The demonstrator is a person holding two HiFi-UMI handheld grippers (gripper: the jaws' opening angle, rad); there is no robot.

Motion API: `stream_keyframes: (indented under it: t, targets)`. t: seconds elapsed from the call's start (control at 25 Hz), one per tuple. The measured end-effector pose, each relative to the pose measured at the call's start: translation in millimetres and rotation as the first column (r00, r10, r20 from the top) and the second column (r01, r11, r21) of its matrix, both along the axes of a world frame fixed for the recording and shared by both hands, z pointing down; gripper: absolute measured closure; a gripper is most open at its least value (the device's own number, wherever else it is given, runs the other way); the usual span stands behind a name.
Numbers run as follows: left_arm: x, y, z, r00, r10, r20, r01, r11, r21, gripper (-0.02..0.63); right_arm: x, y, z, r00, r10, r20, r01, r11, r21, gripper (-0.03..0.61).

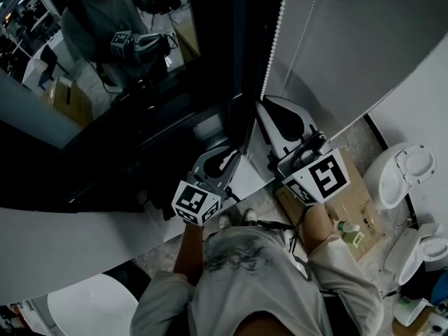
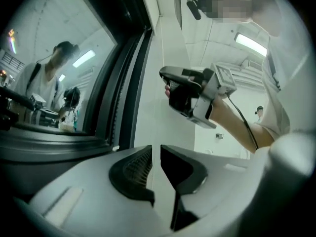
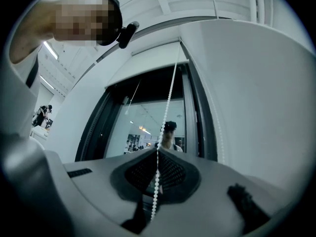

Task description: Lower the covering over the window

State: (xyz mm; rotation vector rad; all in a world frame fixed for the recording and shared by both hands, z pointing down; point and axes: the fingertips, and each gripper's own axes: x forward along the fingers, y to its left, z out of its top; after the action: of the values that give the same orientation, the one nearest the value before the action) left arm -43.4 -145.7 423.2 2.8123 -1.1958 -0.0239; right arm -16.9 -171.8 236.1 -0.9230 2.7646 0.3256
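**Checker:** Hands first, quick.

**Operator:** My left hand-held gripper [image 2: 157, 158] sits level. Its jaws are a narrow slot apart with nothing in the slot, just pale wall [image 2: 165, 48] behind. It's beside the dark window frame, not touching it.

**Checker:** Right one?

**Operator:** My right hand-held gripper [image 3: 157, 154] is tipped slightly up, pads pressed together on the bead chain [image 3: 168, 100]. The chain runs straight up from the pads and a short tail hangs below them. In the left gripper view the right one sits higher than the left, close by but apart.

**Checker:** Window?

**Operator:** The window [image 1: 119, 61] is just past both grippers. Its glass is bare and dark, with my rig reflected in it. The chain hangs along its right edge, next to the wall.

**Checker:** And the covering?

**Operator:** The covering [image 3: 148, 53] looks rolled up at the very top, a pale band over the glass where the chain ends. The fisheye bends it, so it may be the housing rather than the roll.

**Checker:** Farther out?

**Operator:** There's a cardboard box [image 1: 350, 198] on the floor [image 1: 364, 142], well below the grippers.
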Motion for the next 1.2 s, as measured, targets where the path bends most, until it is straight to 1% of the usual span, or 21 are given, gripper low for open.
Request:
stream_keyframes:
  t: [0.12,0.2,0.28,0.44,0.6,0.8,0.92,1.2]
  targets:
    - [-5,-3,-27,1.0,-0.014,-0.01,0.014,0.999,0.043,0.551,0,1,2,1.0,0.006,-0.013,-0.006,1.0,0.009,0.56]
    - [-6,-6,-44,1.0,-0.024,-0.003,0.024,0.998,0.065,0.552,-3,1,9,0.999,0.009,-0.049,-0.009,1.0,0.006,0.56]
    - [-7,-9,-59,0.999,-0.037,0.008,0.036,0.996,0.085,0.552,-7,2,22,0.997,0.004,-0.075,-0.005,1.0,-0.016,0.56]
    - [-6,-12,-85,0.999,-0.042,0.015,0.04,0.991,0.125,0.552,-9,3,41,0.996,-0.004,-0.086,-0.001,0.999,-0.053,0.56]
    - [-6,-14,-103,0.999,-0.041,-0.014,0.042,0.989,0.145,0.551,-8,5,52,0.996,-0.009,-0.088,0.002,0.997,-0.083,0.56]
    - [-5,-13,-125,0.998,-0.029,-0.049,0.037,0.983,0.181,0.551,-5,7,54,0.997,-0.005,-0.071,-0.001,0.996,-0.088,0.56]
    - [-4,-13,-140,0.998,-0.023,-0.058,0.035,0.976,0.213,0.549,-10,8,64,0.995,-0.01,-0.1,0.0,0.995,-0.1,0.56]
    - [6,-21,-156,1.0,-0.02,-0.007,0.021,0.972,0.236,0.512,-19,15,89,0.992,-0.029,-0.12,0.011,0.988,-0.151,0.56]
